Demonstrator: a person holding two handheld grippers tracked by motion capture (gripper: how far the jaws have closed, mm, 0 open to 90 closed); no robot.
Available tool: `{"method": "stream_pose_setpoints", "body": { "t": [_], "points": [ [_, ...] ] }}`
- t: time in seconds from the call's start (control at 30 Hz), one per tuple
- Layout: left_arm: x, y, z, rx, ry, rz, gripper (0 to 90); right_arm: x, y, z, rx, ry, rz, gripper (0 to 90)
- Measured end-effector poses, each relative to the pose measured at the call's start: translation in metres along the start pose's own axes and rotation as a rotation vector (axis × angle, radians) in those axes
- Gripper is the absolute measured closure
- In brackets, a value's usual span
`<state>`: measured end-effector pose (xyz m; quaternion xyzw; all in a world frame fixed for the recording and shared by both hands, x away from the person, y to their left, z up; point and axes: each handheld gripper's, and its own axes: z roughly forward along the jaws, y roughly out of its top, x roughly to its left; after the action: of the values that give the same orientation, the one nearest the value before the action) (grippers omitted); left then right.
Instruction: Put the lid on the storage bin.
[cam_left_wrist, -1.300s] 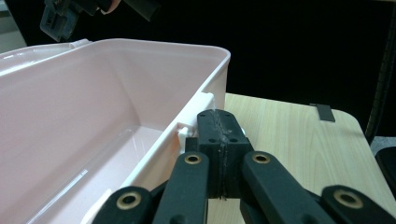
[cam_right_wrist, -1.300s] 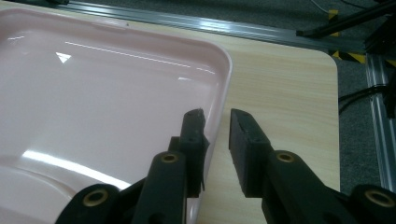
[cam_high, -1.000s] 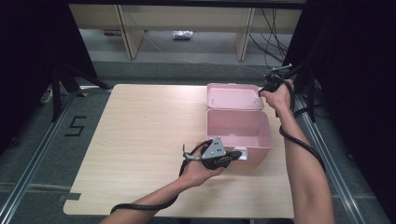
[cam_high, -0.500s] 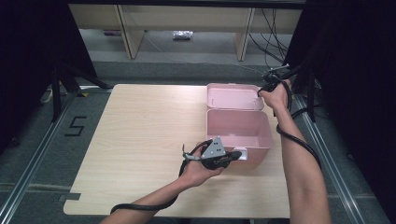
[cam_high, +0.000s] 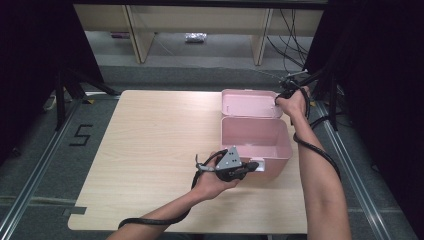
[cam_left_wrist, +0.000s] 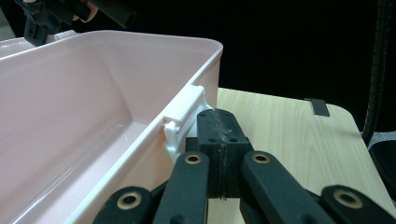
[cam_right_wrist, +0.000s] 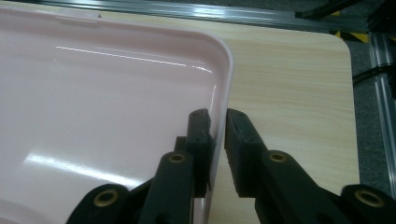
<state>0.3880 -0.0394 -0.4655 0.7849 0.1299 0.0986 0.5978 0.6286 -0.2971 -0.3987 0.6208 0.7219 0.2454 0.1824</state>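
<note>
A pink plastic box (cam_high: 280, 131) stands open on the table's right side, its lid (cam_high: 250, 104) tilted back behind it. My left gripper (cam_high: 252, 165) lies at the box's front wall. It is shut with nothing between its pads (cam_left_wrist: 219, 114), just right of the white latch (cam_left_wrist: 184, 116). My right gripper (cam_high: 285, 95) is at the lid's far right corner. Its jaws have just been closing and straddle the lid's rim (cam_right_wrist: 223, 74), one pad inside and one outside, with a slit still showing at the outer pad (cam_right_wrist: 238, 135).
The light wooden table (cam_high: 160, 140) is bare to the left of the box. Its right edge (cam_right_wrist: 345, 93) runs close to the lid, with a metal rail (cam_right_wrist: 380, 84) and cables beyond. Shelving and dark curtains stand behind.
The right hand has edged slightly at the lid's corner. The left hand and the box have kept still.
</note>
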Motion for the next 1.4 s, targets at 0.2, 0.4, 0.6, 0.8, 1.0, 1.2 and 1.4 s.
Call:
{"method": "stream_pose_setpoints", "body": {
  "t": [0.2, 0.4, 0.6, 0.8, 1.0, 1.2, 1.4],
  "points": [
    [0.0, 0.0, 0.0, 0.001, 0.0, 0.001, 89.3, 0.001, 0.0, 0.0, 0.0, -0.011, 0.002, 83.6],
    [0.0, 0.0, 0.0, 0.002, 0.004, -0.005, 89.4, 0.002, 0.0, -0.001, 0.004, -0.014, 0.022, 84.5],
    [0.0, 0.001, 0.001, 0.009, 0.005, 0.0, 89.5, 0.005, 0.0, -0.004, 0.013, -0.009, 0.069, 84.7],
    [0.0, 0.001, 0.002, 0.002, 0.0, -0.005, 89.5, 0.002, 0.0, -0.007, 0.006, -0.014, 0.036, 84.7],
    [0.0, 0.002, 0.002, 0.019, 0.007, -0.009, 89.6, 0.001, 0.0, -0.01, -0.002, -0.017, 0.039, 84.9],
    [0.0, 0.001, 0.003, 0.019, 0.005, -0.014, 89.6, 0.001, 0.0, -0.014, -0.008, -0.017, 0.04, 85.0],
    [-0.001, 0.002, 0.003, 0.024, 0.005, -0.016, 89.6, 0.001, 0.0, -0.016, -0.015, -0.014, 0.031, 85.1]
  ]
}}
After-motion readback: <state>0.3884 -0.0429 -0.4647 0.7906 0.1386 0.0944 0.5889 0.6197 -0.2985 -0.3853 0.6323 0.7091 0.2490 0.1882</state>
